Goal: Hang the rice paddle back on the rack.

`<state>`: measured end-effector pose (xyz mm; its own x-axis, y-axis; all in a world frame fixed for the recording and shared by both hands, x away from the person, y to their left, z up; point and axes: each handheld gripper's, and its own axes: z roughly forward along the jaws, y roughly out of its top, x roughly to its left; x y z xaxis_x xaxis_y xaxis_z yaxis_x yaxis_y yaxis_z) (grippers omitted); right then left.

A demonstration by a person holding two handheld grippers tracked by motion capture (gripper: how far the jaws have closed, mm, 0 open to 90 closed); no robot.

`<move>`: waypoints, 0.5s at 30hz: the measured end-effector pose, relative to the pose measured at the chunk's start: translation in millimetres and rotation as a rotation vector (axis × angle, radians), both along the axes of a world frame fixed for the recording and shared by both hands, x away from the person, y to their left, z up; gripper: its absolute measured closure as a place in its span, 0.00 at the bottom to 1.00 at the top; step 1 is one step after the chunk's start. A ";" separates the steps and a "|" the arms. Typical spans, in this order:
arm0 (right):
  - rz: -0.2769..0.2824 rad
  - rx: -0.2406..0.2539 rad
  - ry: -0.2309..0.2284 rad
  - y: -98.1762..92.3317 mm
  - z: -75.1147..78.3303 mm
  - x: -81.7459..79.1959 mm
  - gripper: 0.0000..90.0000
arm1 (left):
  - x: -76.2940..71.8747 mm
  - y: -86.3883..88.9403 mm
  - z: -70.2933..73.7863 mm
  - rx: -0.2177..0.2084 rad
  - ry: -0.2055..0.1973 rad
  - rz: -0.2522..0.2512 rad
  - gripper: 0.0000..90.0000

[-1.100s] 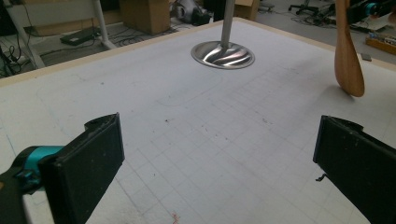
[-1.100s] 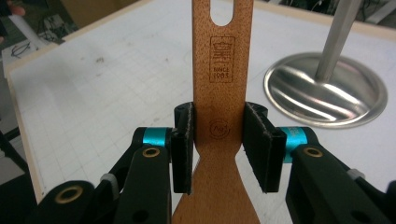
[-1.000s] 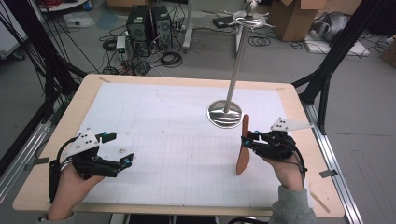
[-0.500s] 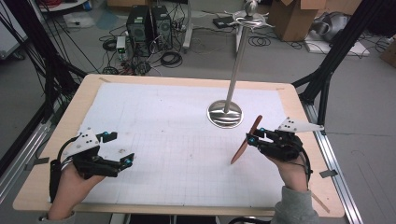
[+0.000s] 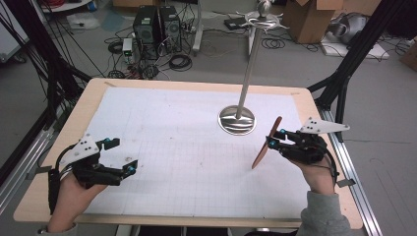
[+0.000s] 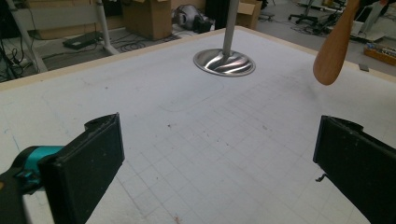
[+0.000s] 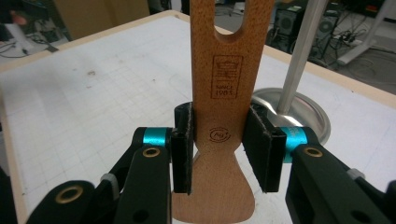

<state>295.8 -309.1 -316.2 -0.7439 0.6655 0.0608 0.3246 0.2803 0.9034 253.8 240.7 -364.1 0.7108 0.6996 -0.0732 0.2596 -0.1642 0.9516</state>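
A wooden spatula [image 5: 264,149] with a slotted blade [image 7: 219,88] hangs tilted above the white mat, its upper end pointing toward the stand. My right gripper [image 5: 275,140] is shut across its narrow neck, a pad on each edge [image 7: 219,149]. A steel stand rises from a round base [image 5: 237,119] just left of that gripper, with a thin pole [image 5: 248,69] and hooks at the top [image 5: 263,17]. My left gripper [image 5: 123,155] rests at the mat's front left, open, with bare mat between its jaws [image 6: 219,154]. The left gripper view also catches the spatula's rounded end [image 6: 332,51] and the base [image 6: 224,61].
A white gridded mat [image 5: 177,128] covers the wooden table [image 5: 64,132]. Black frame struts [image 5: 344,73] stand at the right rear corner. Computers, cables and cardboard boxes [image 5: 305,19] sit on the floor beyond the far edge.
The right gripper has risen and shifted right with the spatula, which now leans more steeply than before. The left gripper has not moved.
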 end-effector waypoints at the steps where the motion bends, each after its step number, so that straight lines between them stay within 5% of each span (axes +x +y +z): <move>1: 0.000 0.000 0.000 0.0 0.0 0.0 0.72 | 0.0 0.0 0.0 0.000 0.000 0.000 0.03; 9: 0.003 -0.051 -0.043 -7.0 21.7 12.5 0.72 | 0.0 1.4 5.0 -0.035 -0.004 -0.017 0.03; 15: -0.004 -0.038 -0.031 -16.1 31.2 28.0 0.72 | 0.0 8.1 4.8 -0.040 -0.003 0.003 0.03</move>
